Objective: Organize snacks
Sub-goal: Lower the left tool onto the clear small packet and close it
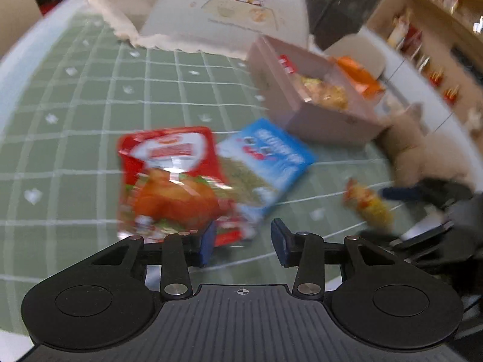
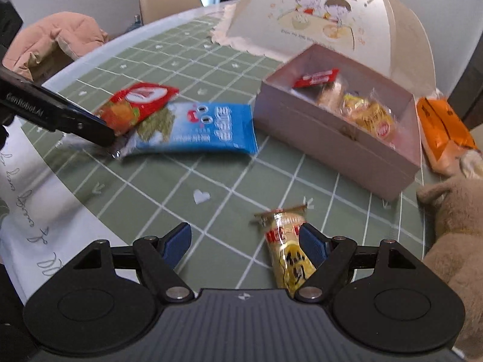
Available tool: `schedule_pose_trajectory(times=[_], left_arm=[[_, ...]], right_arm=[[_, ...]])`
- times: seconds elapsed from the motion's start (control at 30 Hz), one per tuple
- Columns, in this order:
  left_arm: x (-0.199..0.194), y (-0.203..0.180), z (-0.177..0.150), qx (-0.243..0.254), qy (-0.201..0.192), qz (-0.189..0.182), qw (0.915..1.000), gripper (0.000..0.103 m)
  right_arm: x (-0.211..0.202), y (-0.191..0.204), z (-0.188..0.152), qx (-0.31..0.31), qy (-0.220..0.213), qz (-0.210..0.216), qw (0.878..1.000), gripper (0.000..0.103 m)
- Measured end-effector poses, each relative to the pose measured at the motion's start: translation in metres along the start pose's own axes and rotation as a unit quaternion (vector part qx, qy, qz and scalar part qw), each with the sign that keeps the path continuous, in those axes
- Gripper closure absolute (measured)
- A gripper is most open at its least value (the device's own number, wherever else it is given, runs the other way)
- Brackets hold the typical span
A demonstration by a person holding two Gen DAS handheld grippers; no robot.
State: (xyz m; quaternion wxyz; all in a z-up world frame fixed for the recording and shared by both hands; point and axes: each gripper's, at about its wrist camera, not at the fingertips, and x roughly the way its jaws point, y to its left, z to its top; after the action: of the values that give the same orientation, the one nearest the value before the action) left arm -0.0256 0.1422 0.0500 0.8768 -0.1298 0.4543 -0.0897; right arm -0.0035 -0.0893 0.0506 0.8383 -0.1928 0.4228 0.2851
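Left gripper [image 1: 243, 242]: your jaws stand partly apart at the near edge of the red snack packet [image 1: 170, 181]. The left pad overlaps that edge, the right pad is clear of it, so I cannot tell whether you pinch it. From the right wrist view the fingers reach the packet's near left end.
Red snack packet: left side of the green checked tablecloth [image 2: 169, 187], lying partly over the blue snack packet [image 2: 205, 129].
Blue snack packet: flat on the cloth, just right of the red one and partly under it, well left of the pink box [image 2: 332, 138].
Right gripper [image 2: 246, 242]: your jaws are spread wide, nothing pinched. The yellow snack stick [image 2: 286, 247] lies between them, against the right pad, apart from the left one.
Pink box: open, on the far right of the cloth. Inside are a small red packet [image 2: 317, 78] and yellow wrapped snacks [image 2: 365, 114].
Orange packet [image 2: 440, 126]: outside the box, just right of it.
Dome food cover [image 2: 326, 21]: far side, behind the box, printed with two cartoon children.
Plush toy [image 2: 452, 217]: brown, at the near right edge.
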Motion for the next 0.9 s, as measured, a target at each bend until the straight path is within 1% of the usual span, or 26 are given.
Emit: schedule_pose_trajectory(times=[0.03,0.07,0.1,0.17,0.23,0.33,0.4,0.47,0.53,0.63,0.67,0.8,0.83,0.9], left_arm=[[0.0,0.007,-0.001,-0.003,-0.001,0.015,0.9999,0.059],[0.0,0.018,-0.001,-0.02,-0.004,0.026,0.9995,0.059],[0.0,0.029,-0.002,-0.039,-0.008,0.029,0.9988,0.059],[0.0,0.043,-0.005,-0.064,-0.009,0.025,0.9976,0.059],[-0.001,0.044,-0.008,-0.068,-0.011,0.014,0.9975,0.059],[-0.002,0.028,-0.012,-0.03,0.004,-0.007,0.9995,0.059],[0.002,0.01,-0.014,0.009,0.014,-0.012,0.9998,0.059],[0.006,-0.006,-0.016,0.039,0.025,-0.016,0.9988,0.056],[0.007,-0.016,-0.019,0.051,0.036,-0.031,0.9976,0.056],[0.007,-0.022,-0.021,0.049,0.05,-0.056,0.9959,0.056],[0.007,-0.024,-0.023,0.055,0.054,-0.055,0.9956,0.056],[0.007,-0.035,-0.028,0.107,0.065,-0.035,0.9916,0.056],[0.009,-0.037,-0.027,0.113,0.065,-0.029,0.991,0.057],[0.011,-0.03,-0.023,0.102,0.062,-0.023,0.9926,0.058]], right_arm=[[0.001,-0.001,-0.002,0.003,0.002,-0.001,1.0,0.024],[0.001,-0.002,-0.004,0.007,0.003,-0.002,1.0,0.024],[0.002,-0.003,-0.007,0.011,0.004,-0.003,1.0,0.024],[0.004,-0.006,-0.012,0.02,0.007,-0.006,1.0,0.024],[0.007,-0.01,-0.015,0.026,0.007,-0.012,1.0,0.024],[0.009,-0.017,-0.019,0.035,0.004,-0.02,0.999,0.024],[0.013,-0.025,-0.02,0.054,0.01,-0.02,0.998,0.024],[0.017,-0.03,-0.021,0.08,0.018,-0.015,0.997,0.024],[0.016,-0.03,-0.022,0.094,0.02,0.002,0.995,0.025],[0.013,-0.019,-0.023,0.097,0.021,0.035,0.994,0.025],[0.012,-0.013,-0.024,0.091,0.02,0.043,0.995,0.025],[0.01,0.006,-0.023,0.076,0.016,0.054,0.995,0.025],[0.009,0.009,-0.022,0.074,0.013,0.056,0.996,0.025],[0.007,0.012,-0.017,0.07,0.006,0.051,0.996,0.025]])
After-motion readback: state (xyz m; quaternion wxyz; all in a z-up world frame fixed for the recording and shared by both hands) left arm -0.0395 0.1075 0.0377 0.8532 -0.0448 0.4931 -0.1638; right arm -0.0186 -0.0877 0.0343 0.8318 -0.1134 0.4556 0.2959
